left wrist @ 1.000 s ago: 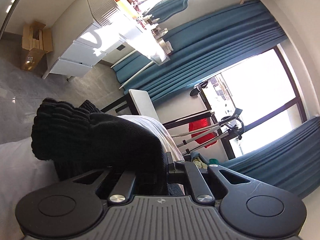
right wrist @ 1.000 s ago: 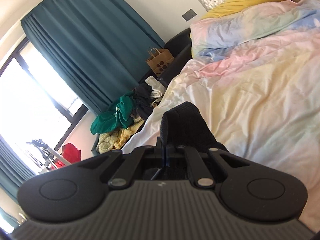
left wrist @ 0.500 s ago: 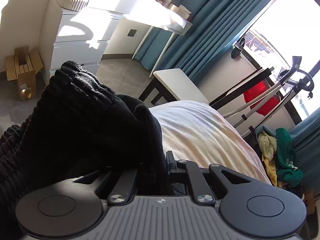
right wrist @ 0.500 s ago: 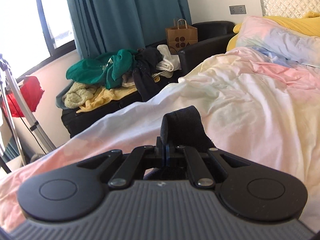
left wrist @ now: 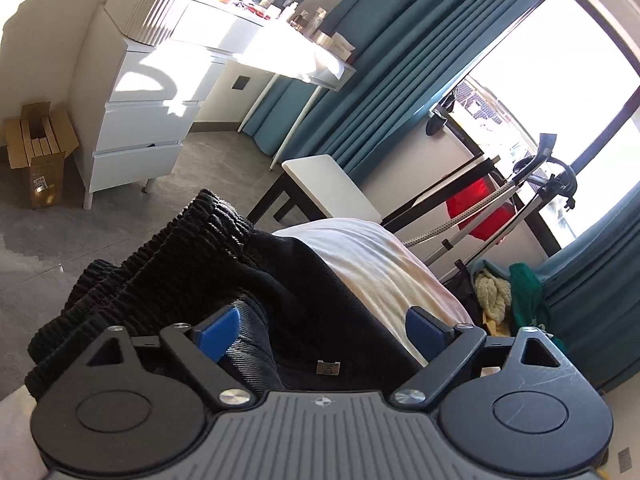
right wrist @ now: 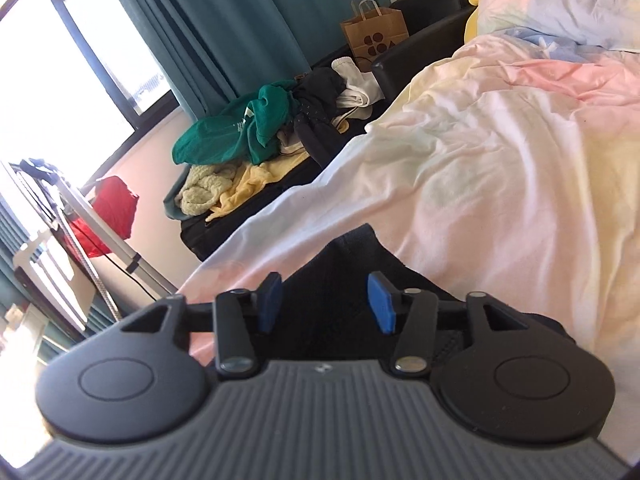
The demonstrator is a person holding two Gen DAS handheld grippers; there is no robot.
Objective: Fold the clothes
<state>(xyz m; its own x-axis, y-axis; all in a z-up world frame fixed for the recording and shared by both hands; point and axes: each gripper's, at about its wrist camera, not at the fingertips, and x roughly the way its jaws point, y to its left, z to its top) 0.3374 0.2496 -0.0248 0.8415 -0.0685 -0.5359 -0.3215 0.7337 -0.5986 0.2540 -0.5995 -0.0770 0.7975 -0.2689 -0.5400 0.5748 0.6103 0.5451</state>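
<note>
A black garment (left wrist: 208, 280) with a ribbed elastic waistband lies bunched on the bed corner in the left wrist view. My left gripper (left wrist: 320, 330) is open just above it, blue pads spread wide, the cloth lying between and below them. In the right wrist view another part of the black garment (right wrist: 344, 264) lies flat on the pastel duvet (right wrist: 500, 168). My right gripper (right wrist: 326, 302) is open over it, its blue pads apart and holding nothing.
A white dresser (left wrist: 140, 120) and desk stand across the grey floor, with a cardboard box (left wrist: 38, 160) and a white stool (left wrist: 328, 188). A pile of clothes (right wrist: 260, 136) lies on a black sofa beside the bed, near a paper bag (right wrist: 374, 36) and a garment steamer (left wrist: 520, 200).
Both grippers were shut on the black garment and have opened, letting it drop onto the bed. Both views have swung and tilted as the garment came down.
</note>
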